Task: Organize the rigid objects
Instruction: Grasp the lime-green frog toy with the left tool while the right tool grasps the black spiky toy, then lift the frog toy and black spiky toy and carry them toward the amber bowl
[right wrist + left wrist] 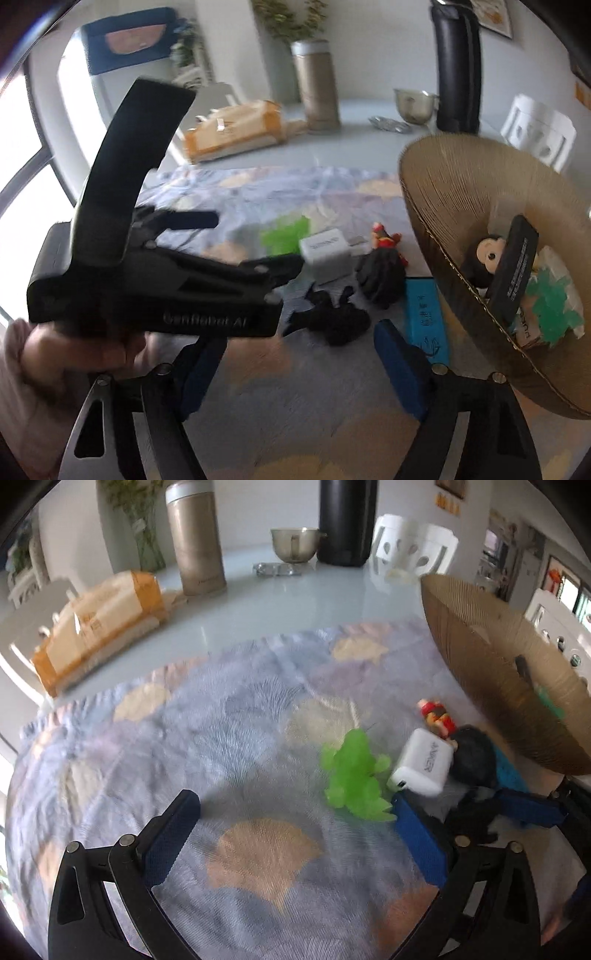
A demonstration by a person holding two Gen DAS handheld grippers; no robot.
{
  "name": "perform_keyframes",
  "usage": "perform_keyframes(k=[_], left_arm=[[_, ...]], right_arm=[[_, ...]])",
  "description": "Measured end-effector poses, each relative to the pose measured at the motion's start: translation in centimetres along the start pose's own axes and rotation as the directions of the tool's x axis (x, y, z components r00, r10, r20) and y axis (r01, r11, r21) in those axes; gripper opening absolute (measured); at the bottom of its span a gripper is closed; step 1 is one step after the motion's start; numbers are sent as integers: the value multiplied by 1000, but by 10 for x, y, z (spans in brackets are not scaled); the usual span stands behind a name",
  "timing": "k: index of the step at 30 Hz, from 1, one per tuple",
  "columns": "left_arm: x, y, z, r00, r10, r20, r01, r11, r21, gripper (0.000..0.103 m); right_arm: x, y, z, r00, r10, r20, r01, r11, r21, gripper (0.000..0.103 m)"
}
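The left gripper (295, 830) stood wide open above the shell-patterned cloth (184, 738), nothing between its blue pads. Just ahead lay a green toy dinosaur (354, 775), touching a white charger (423, 766) printed "ANKER". The right gripper (295, 362) was also open and empty; "GenRobot.AI" read on the left tool's body. A blue box (426, 317) with unreadable writing lay beside the brown bowl (443, 221), which held a monkey figure (484, 258)

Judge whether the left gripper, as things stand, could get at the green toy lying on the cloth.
Probably yes. The left gripper is open with nothing between its jaws, and the green toy lies just beyond its fingertips on the cloth. The white charger sits close beside the toy and might get nudged.
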State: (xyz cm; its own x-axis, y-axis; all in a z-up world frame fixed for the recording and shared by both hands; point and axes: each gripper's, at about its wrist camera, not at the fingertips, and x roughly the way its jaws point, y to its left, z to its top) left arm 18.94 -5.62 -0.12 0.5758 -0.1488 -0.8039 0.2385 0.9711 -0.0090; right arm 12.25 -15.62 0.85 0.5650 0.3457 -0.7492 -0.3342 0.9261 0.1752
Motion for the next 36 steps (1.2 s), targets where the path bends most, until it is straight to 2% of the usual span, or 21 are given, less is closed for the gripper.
perform_keyframes(k=[2,3,4,13,15,16,17,18,19,26,30,36], left_arm=[[3,2,3,1000,23,-5,-23,1000,-21,103],[4,2,3,1000,27,-6,-27,999,-23,103],[5,2,4,1000,29,-6,-29,999,-26,103],[12,0,11,999,36,-7,-36,999,-33,103],[9,-1,11,1000,19,11,-18,999,-28,88],[6,-3,11,999,12,31,-11,1000,-17,60],[3,-7,11,999,-8,44,8,1000,3,47],[3,-12,10,999,-16,46,15,999,29,43],[3,-15,10,999,-22,49,20,999,37,34],[0,-14,8,997,-51,61,50,999,20,32],[-10,-10,5,993,-38,116,38,999,0,32],[-17,-10,4,988,-21,153,21,1000,0,32]], right_arm=[[3,-2,3,999,-33,-8,33,999,24,75],[4,-1,4,999,-38,-5,39,999,26,58],[3,-1,5,998,-57,-7,57,998,28,48],[-9,-5,-3,1000,8,7,-9,998,63,48],[-11,-6,-4,1000,16,7,-16,997,71,48],[-11,-7,-5,1000,20,9,-20,997,76,48],[-10,-7,-4,1000,22,10,-23,997,79,48],[-10,-7,-4,1000,24,10,-24,997,80,48],[-10,-6,-3,1000,22,9,-23,997,78,48],[-11,-3,-3,999,40,20,-41,997,65,47],[-14,-6,-4,997,67,36,-70,995,73,47],[-19,-2,-4,994,89,61,-92,994,51,47]])
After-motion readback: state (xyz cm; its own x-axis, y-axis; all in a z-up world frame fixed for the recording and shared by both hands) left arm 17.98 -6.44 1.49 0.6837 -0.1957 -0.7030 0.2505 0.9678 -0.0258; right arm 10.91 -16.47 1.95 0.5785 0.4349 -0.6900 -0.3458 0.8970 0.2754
